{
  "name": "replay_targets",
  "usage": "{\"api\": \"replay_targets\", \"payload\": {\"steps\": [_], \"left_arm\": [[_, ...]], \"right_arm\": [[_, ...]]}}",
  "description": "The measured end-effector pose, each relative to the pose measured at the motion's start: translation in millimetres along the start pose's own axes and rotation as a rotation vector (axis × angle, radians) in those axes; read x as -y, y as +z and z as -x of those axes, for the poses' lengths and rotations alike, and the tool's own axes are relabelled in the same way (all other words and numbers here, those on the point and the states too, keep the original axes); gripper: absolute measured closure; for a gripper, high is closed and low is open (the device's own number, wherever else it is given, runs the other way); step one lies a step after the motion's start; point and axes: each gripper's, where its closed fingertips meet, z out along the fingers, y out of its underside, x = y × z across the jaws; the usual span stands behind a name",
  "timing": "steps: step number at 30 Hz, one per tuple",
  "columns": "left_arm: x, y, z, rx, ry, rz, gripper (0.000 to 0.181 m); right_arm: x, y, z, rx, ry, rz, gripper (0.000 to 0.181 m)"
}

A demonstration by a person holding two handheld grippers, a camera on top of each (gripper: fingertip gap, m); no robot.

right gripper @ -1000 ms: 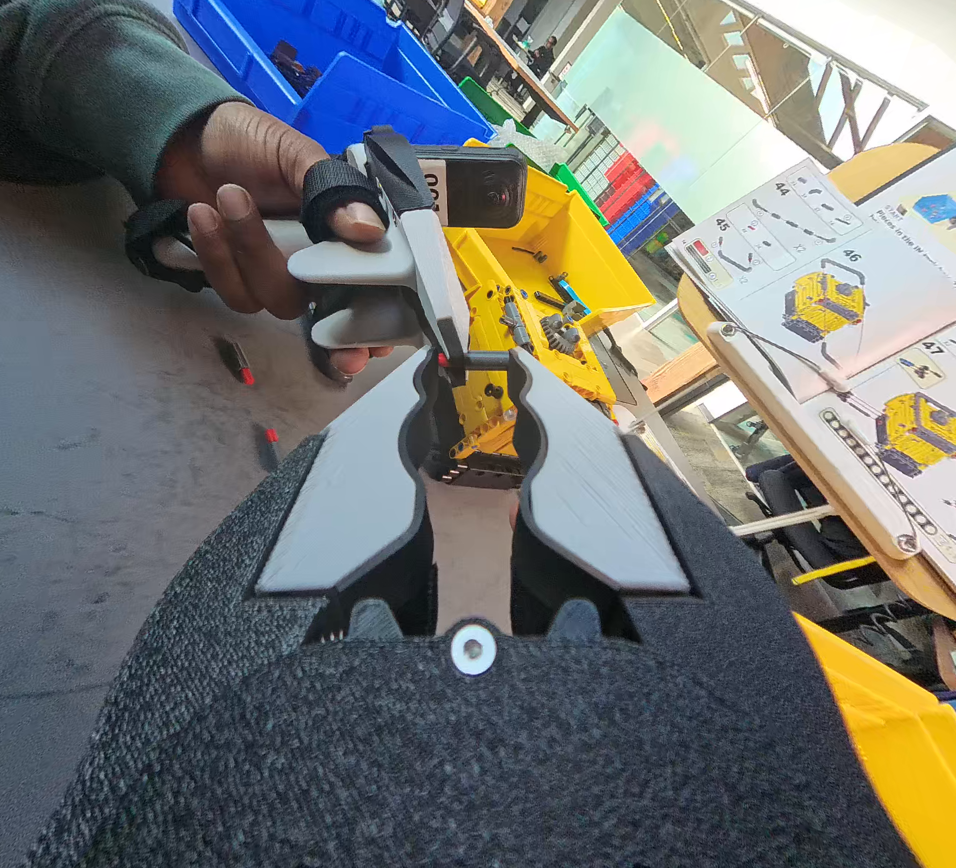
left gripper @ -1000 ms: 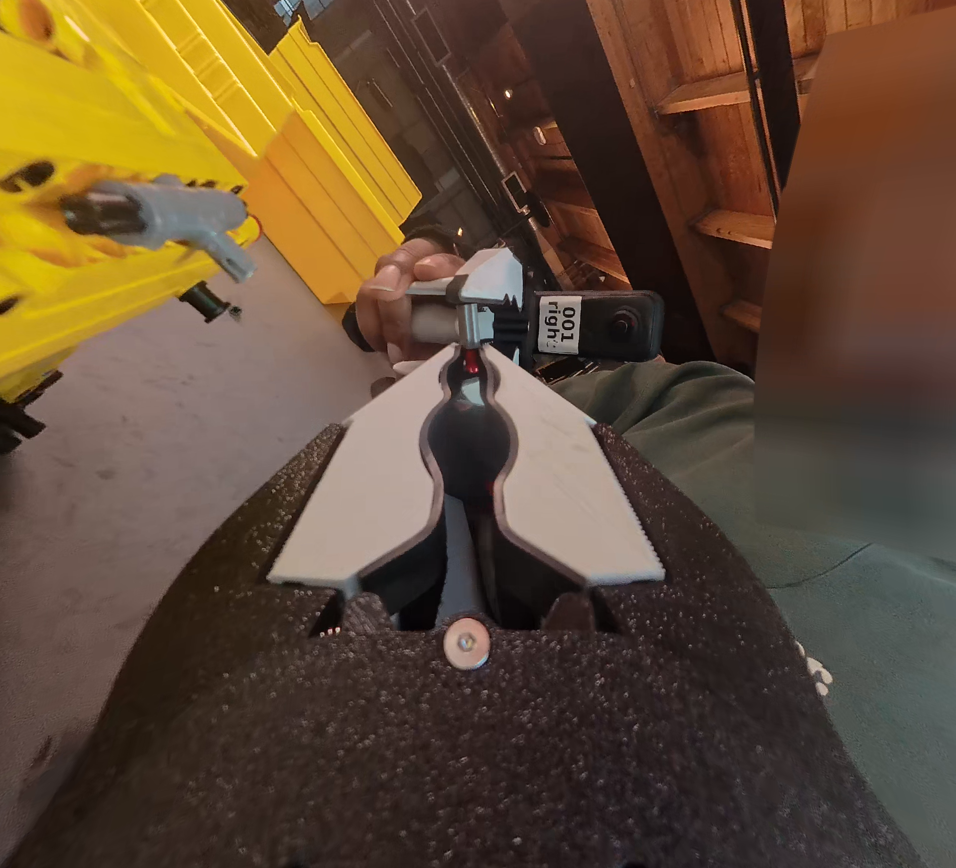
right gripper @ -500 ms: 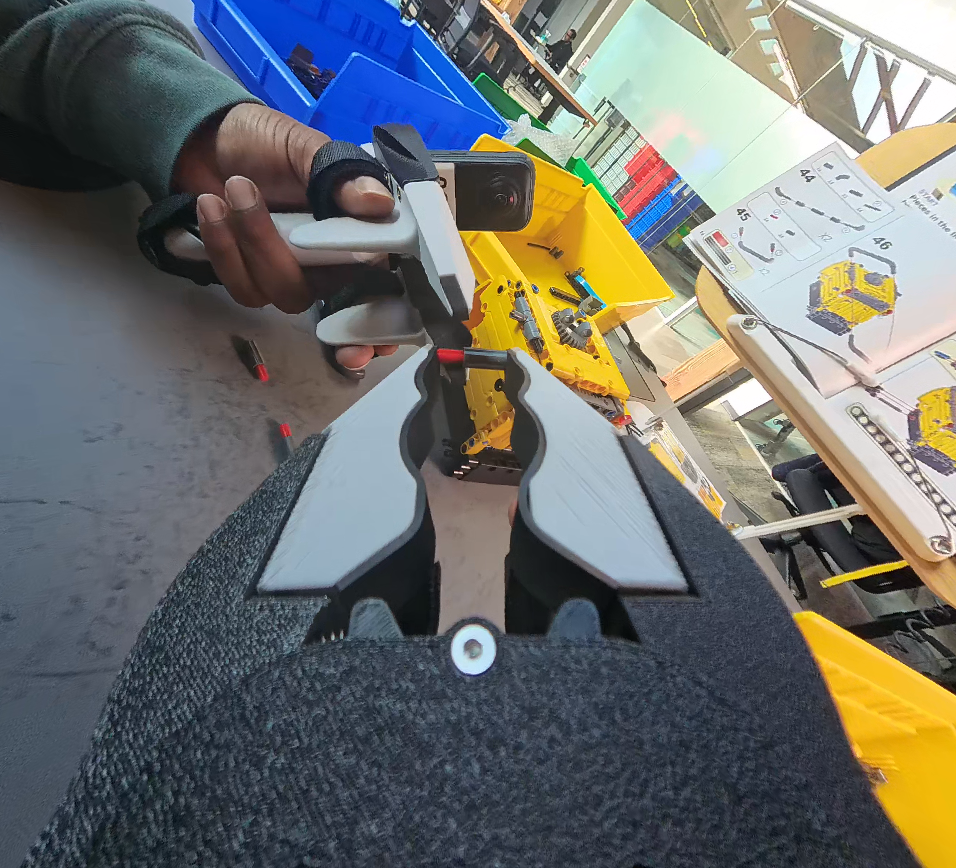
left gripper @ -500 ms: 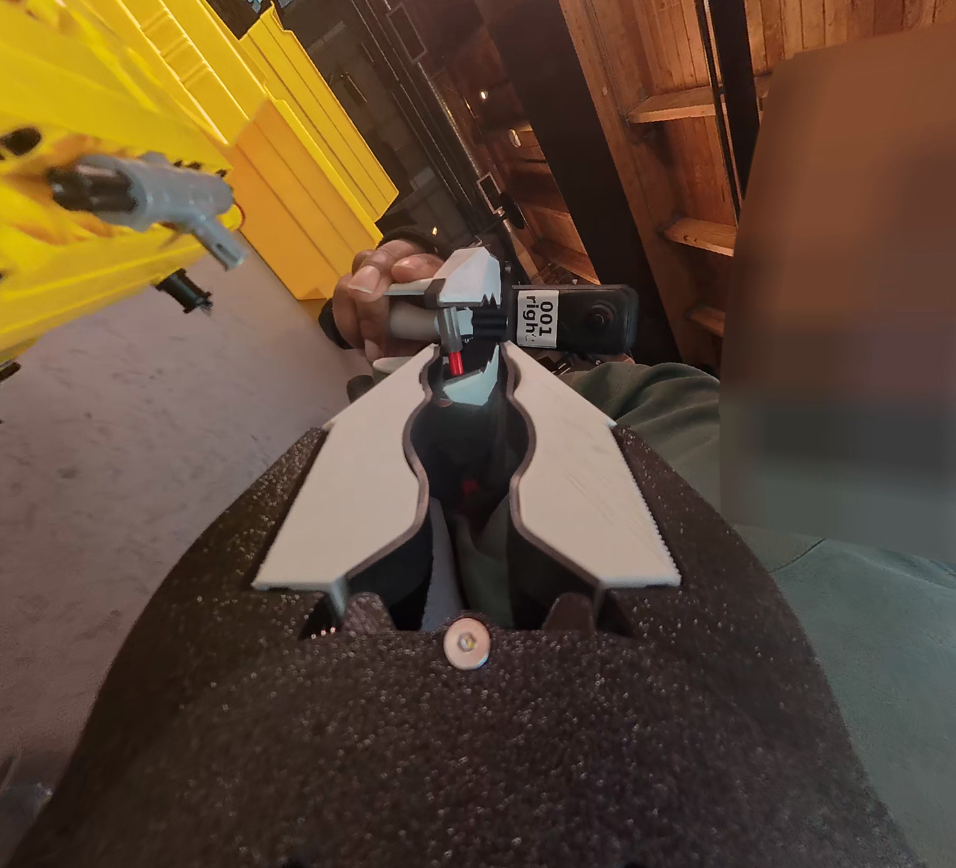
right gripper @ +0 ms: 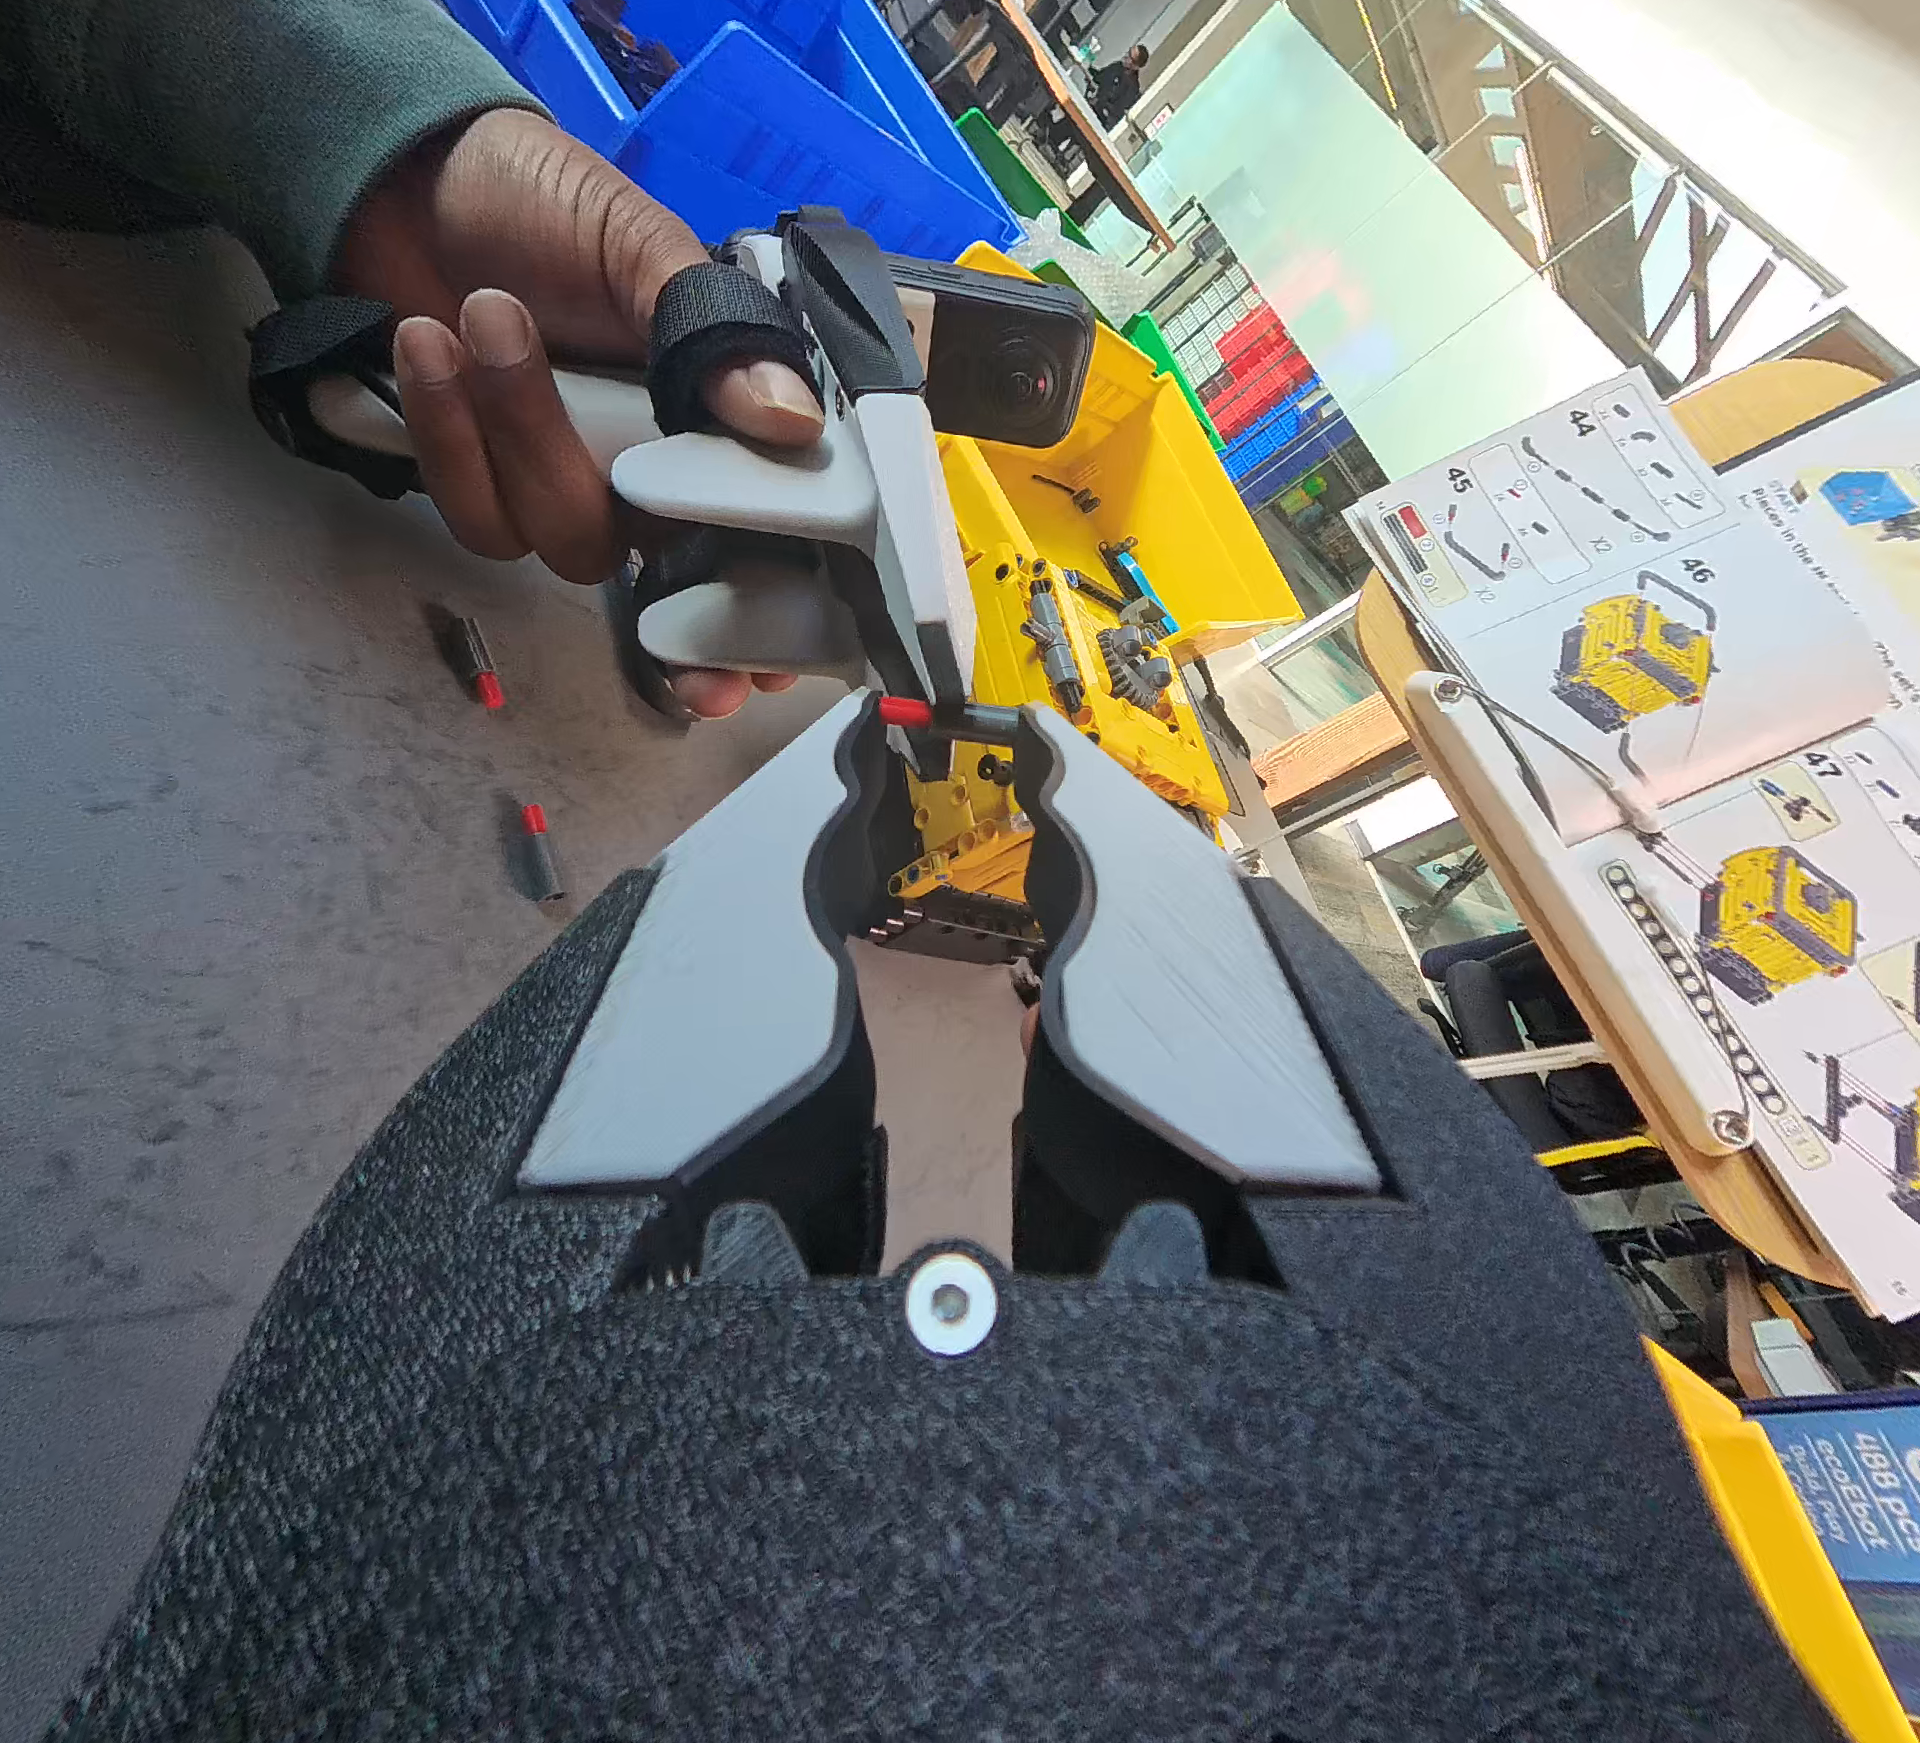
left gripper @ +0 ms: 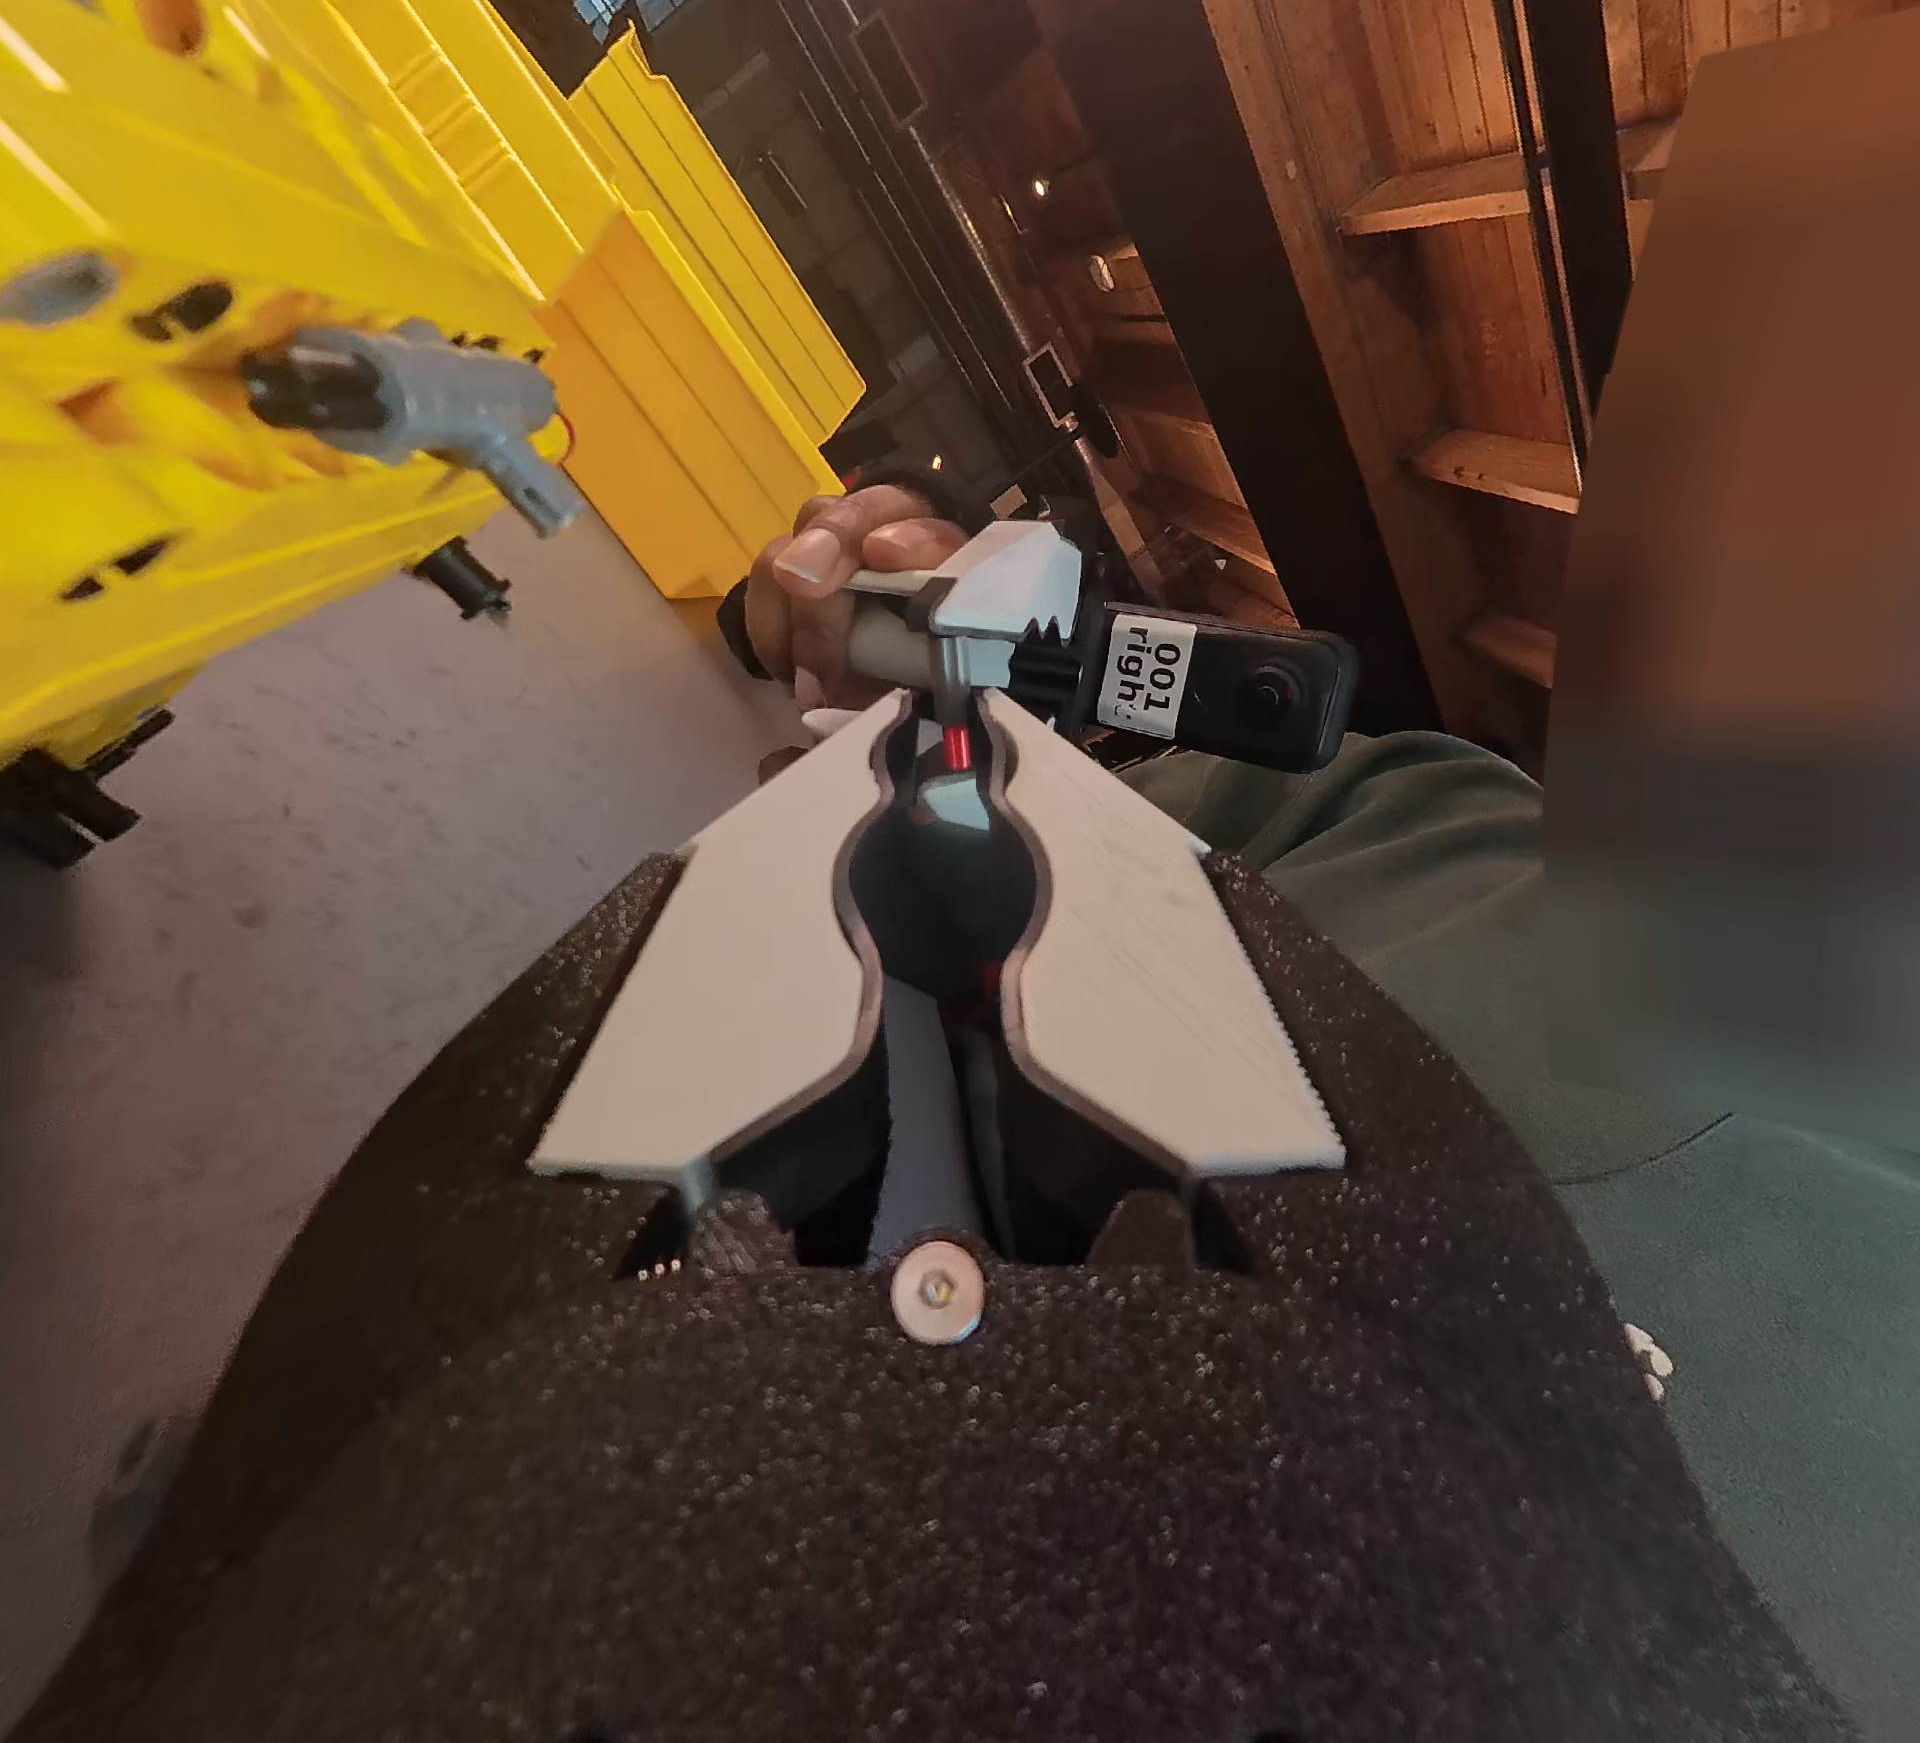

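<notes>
Loose pins: two more red-tipped pins [right gripper: 473, 659] lie on the desk [right gripper: 208, 862], at about 9 o'clock from the held one and well apart from it.
Left tongs: the left tongs [right gripper: 935, 691] come down from 12 o'clock in a person's hand [right gripper: 540, 322], drawn narrow and pinching the pin at mid-length.
Pin: the pin [right gripper: 902, 709], a dark barrel with a red end, is held off the desk, lying crosswise with red toward 9 o'clock.
Right tongs: the right tongs [right gripper: 945, 725] are parted by about the pin's length, one tip at each end; I cannot tell whether they press on it.
Handling: it looks light, stiff and smooth, apt to twist or pop free; the dark barrel seems the safest hold.
Yellow model: a yellow brick model [right gripper: 1081, 654] sits just behind, toward 1 o'clock.
Booklet: an open instruction booklet [right gripper: 1662, 613] stands at 3 o'clock.
</notes>
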Motion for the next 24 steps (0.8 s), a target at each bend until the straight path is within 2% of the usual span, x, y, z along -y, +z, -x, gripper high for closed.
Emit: {"api": "replay_targets", "payload": {"steps": [4, 7, 9, 11, 14, 16, 18, 21, 24], "left_arm": [[-0.2, -0.8, 2.5, 0.034, 0.040, 0.014, 0.176], [-7.6, -3.7, 13.1, 0.145, 0.147, 0.112, 0.176], [-18.4, -11.4, 31.2, 0.308, 0.279, 0.259, 0.176], [-27.1, -26.9, 56.8, 0.529, 0.460, 0.438, 0.176], [-41.1, -43.6, 77.5, 0.713, 0.625, 0.687, 0.175], [-48.5, -47.1, 84.4, 0.750, 0.653, 0.771, 0.175], [-53.7, -49.8, 90.6, 0.770, 0.664, 0.819, 0.175], [-55.0, -51.1, 92.3, 0.779, 0.680, 0.846, 0.175], [-55.5, -51.9, 92.3, 0.788, 0.713, 0.857, 0.175]], "right_arm": [[-3.9, 2.5, 1.0, 0.000, 0.008, 0.017, 0.157], [-12.3, 4.0, 10.9, 0.066, -0.014, 0.048, 0.156], [-27.5, 1.0, 20.9, 0.163, -0.002, 0.114, 0.152], [-51.6, -9.5, 26.1, 0.275, 0.070, 0.232, 0.150], [-86.8, -32.0, 1.4, 0.255, 0.184, 0.394, 0.149], [-108.7, -49.6, -18.1, 0.203, 0.273, 0.510, 0.150], [-129.1, -67.0, -21.3, 0.209, 0.377, 0.630, 0.150], [-155.3, -85.3, -7.6, 0.265, 0.475, 0.776, 0.150], [-169.2, -92.2, 3.5, 0.304, 0.527, 0.849, 0.150]]}}
